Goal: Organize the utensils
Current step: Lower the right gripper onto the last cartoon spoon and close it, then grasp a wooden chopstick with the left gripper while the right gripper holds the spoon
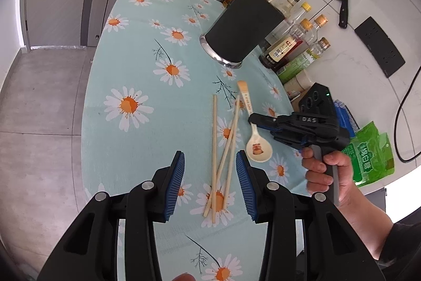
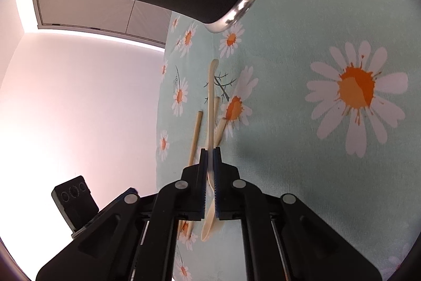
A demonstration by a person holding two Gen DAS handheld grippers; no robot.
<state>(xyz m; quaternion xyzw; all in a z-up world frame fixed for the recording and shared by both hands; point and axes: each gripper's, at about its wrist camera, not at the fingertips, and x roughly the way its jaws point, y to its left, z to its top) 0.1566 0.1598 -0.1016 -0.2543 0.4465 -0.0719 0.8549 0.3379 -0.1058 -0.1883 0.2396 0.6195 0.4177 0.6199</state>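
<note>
Both wrist views angled down, close, sharing chopsticks [image 1: 219, 157].

Left tool [image 1: 210, 183] agape, pitched downward; right tool [image 2: 209, 149] pinched tight.

We are reading the raised letters "DAS" on the black body of the right gripper [image 1: 254, 119], as seen from the left wrist view. We are noting orange lettering running along the handle of the cream spoon [image 1: 256, 141], too small for us to make out. We are observing Chinese characters on the green packet [image 1: 368, 157] and on the labels of the bottles [image 1: 282, 49] beside the cloth; these are not resolving clearly. The right wrist view is showing us no legible text.
</note>
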